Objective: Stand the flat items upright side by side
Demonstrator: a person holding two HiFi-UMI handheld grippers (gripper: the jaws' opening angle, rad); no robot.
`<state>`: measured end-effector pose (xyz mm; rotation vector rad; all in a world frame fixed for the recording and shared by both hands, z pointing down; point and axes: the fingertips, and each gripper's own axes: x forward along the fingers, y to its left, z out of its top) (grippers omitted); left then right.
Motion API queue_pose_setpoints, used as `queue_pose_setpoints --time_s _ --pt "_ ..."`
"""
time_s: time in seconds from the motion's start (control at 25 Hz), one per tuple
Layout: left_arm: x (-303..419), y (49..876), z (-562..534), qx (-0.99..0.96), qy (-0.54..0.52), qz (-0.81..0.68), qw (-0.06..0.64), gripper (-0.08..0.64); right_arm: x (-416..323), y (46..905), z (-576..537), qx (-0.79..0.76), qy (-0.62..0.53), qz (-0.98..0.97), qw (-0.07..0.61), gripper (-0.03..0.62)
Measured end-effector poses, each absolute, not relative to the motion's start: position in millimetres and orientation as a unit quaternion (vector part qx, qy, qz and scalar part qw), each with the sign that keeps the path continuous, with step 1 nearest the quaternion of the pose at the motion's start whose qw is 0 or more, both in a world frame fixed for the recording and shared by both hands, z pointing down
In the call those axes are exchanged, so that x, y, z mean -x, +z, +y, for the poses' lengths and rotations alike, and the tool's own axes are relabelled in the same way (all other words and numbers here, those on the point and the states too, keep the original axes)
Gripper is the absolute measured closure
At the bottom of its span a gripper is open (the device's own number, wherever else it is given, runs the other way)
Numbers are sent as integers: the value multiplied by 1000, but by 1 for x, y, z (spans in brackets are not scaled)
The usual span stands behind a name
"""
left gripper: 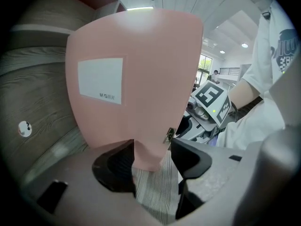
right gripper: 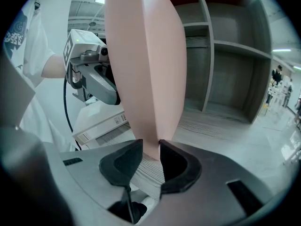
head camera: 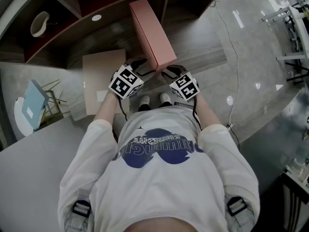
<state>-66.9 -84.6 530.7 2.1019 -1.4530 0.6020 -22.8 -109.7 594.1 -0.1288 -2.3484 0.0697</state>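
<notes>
A pink flat box (head camera: 150, 33) stands on its long edge on the low wooden shelf (head camera: 203, 57), tilted a little. Both grippers hold its near end. In the left gripper view the box (left gripper: 136, 79) shows its broad face with a white label, and its lower corner sits between the pads of my left gripper (left gripper: 151, 161), which press on it. In the right gripper view the box (right gripper: 146, 55) is seen edge-on, its narrow bottom edge pinched between the pads of my right gripper (right gripper: 150, 157). From the head view, the left gripper (head camera: 140, 64) and right gripper (head camera: 169, 72) flank the box.
A tan flat box (head camera: 103, 79) lies flat on the shelf to the left; it shows as a pale box (right gripper: 101, 124) in the right gripper view. Shelf dividers (right gripper: 209, 51) rise behind. A light blue item (head camera: 35, 104) leans on a white stand at far left.
</notes>
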Motion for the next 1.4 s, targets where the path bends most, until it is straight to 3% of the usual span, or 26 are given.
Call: queue_pose_setpoints --time_s 1.4 --pt "101 528 -156 -799 185 -516 248 310 56 577 -170 -44 9 -935 353 492"
